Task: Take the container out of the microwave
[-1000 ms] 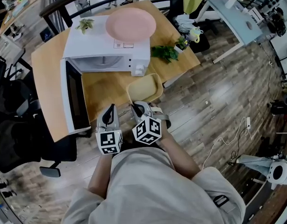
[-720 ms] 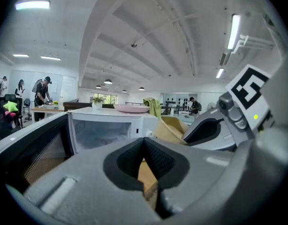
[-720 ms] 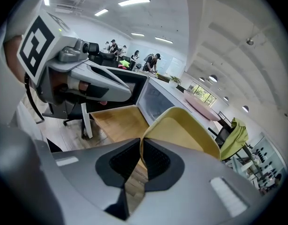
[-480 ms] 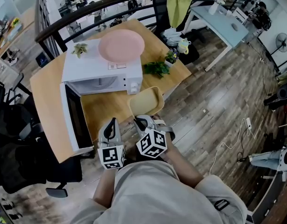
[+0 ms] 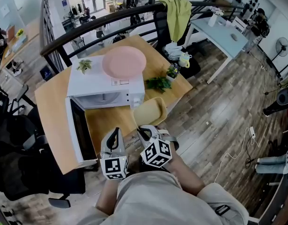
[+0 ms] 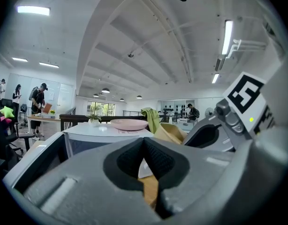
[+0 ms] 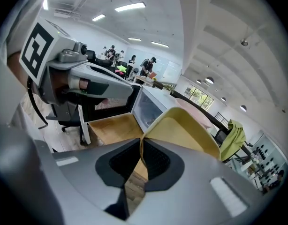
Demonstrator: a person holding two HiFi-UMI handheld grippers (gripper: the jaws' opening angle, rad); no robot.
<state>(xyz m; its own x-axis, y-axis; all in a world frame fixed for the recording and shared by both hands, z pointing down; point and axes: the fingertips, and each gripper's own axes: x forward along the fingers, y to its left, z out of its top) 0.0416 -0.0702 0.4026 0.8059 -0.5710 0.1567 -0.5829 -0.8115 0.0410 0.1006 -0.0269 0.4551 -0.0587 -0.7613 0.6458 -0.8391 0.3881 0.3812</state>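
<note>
Head view: right tongs pinch the near rim of the yellow container. Container is just ahead of them, outside the microwave, over the tabletop edge. Left tongs pressed together, empty, just left of the right tongs. Microwave is beyond both tongs, its door swung open ahead-left of the left tongs. Pink plate on top.
</note>
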